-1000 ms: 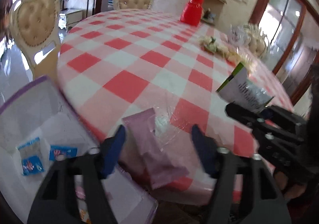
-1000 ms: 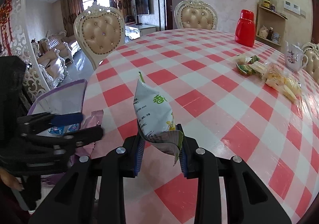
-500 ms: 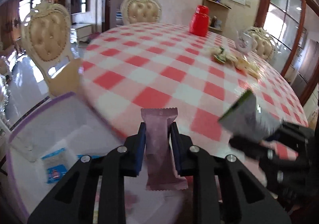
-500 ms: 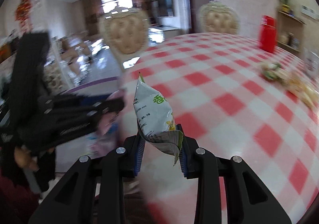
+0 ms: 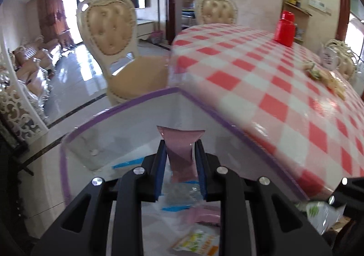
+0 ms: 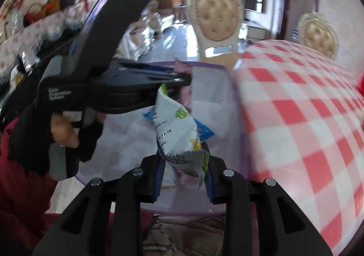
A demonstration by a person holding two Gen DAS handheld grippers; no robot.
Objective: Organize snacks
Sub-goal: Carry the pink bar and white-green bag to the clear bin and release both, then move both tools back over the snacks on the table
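Pink wrapper (image 5: 181, 153) pinched in left gripper (image 5: 180, 170) — now over purple-rimmed bin (image 5: 113, 109), off the table (image 5: 273, 87), white-green packet (image 6: 176, 129), Chinese print, clamped in right gripper (image 6: 183, 175) fingers.

- Pink packet (image 5: 180, 149): smooth, glossy film.
- White bag (image 6: 176, 128): shiny printed plastic, crinkled.
- Bin (image 5: 141, 124): translucent plastic, purple rim.
- Worktop (image 5: 273, 87): glossy checked cover.
- Left gripper (image 5: 180, 171): matt black plastic, blue pads, metal screws.
- Chair (image 5: 109, 28): tufted, padded back.
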